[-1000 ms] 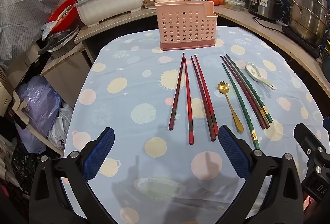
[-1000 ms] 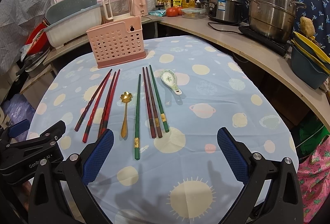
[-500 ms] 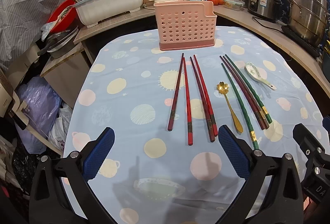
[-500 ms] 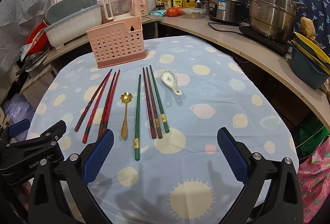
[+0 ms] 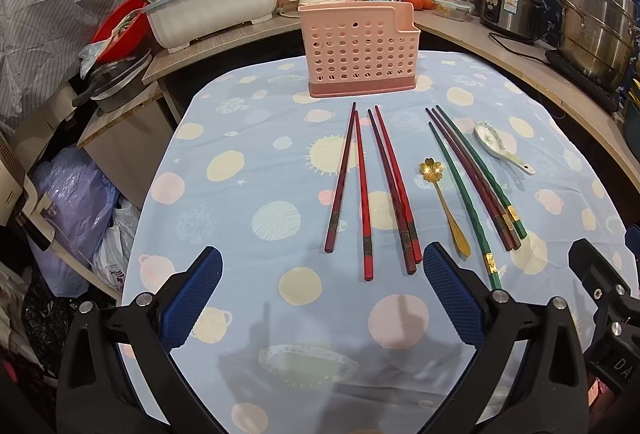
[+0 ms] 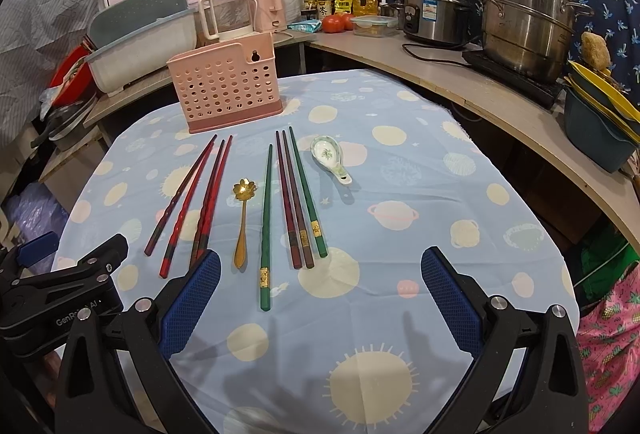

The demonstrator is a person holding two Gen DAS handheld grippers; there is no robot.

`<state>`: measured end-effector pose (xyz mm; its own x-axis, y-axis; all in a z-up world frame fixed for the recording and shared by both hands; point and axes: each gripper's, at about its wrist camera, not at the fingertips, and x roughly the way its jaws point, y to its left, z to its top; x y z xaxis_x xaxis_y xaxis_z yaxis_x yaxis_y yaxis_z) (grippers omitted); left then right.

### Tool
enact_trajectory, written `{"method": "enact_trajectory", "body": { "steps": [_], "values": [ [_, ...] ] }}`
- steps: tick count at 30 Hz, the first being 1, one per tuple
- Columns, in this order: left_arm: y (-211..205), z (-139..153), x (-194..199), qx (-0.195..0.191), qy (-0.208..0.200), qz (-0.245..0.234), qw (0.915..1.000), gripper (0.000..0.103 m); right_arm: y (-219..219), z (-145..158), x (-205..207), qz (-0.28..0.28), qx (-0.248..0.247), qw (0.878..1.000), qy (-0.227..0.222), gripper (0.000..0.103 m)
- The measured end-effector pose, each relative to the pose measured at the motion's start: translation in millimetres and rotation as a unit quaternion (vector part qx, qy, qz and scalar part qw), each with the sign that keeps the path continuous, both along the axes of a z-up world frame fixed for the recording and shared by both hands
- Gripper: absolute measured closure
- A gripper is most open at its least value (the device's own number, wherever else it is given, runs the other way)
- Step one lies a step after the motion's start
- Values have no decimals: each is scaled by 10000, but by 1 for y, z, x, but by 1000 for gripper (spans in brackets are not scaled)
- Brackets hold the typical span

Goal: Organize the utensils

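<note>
Table (image 5: 248,318) under blue spotted cloth.
Pink perforated holder (image 5: 359,50) upright at far edge, centre.
Left gripper (image 5: 322,298) above near edge, jaws wide apart, holding nothing.
Right gripper (image 6: 320,298) above near edge, jaws wide apart, holding nothing.
Red chopsticks (image 5: 366,190), four, mid-surface, left of gold spoon (image 5: 444,206).
Green and dark red chopsticks (image 6: 294,202) right of it.
Ceramic spoon (image 6: 330,158) rightmost, toward far edge.

holder (image 5: 359,48) — pink, perforated; chopsticks (image 5: 362,190) — red; spoon (image 5: 444,206) — gold; tablecloth (image 5: 248,138) — blue, pastel-dotted
</note>
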<state>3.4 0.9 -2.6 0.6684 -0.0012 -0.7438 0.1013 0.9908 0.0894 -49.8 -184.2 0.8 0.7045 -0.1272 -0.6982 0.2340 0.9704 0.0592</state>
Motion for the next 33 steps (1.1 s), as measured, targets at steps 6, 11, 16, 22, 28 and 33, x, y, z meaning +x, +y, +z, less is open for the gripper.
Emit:
{"method": "enact_trajectory", "body": {
  "steps": [6,11,16,22,28,33],
  "values": [
    [0,1,-1,5,3,-31,10000,7,0,0,0,0,1,10000,-1,6],
    [-1,1,-1,9,-1,-31,10000,7,0,-1,-1,-1,2,10000,-4,6],
    [-1,1,-1,7,8,-41,10000,7,0,0,0,-8,3,10000,-1,6],
    [-2,1,-1,3,16,-37,10000,7,-1,-1,0,-8,-1,10000,5,6],
    [-1,-3,2,-27,65,-10,10000,7,-2,0,1,-15,5,10000,11,6],
    [16,-11,8,-150,185,72,9997,7,-12,-6,1,-99,19,9999,59,6]
  ]
}}
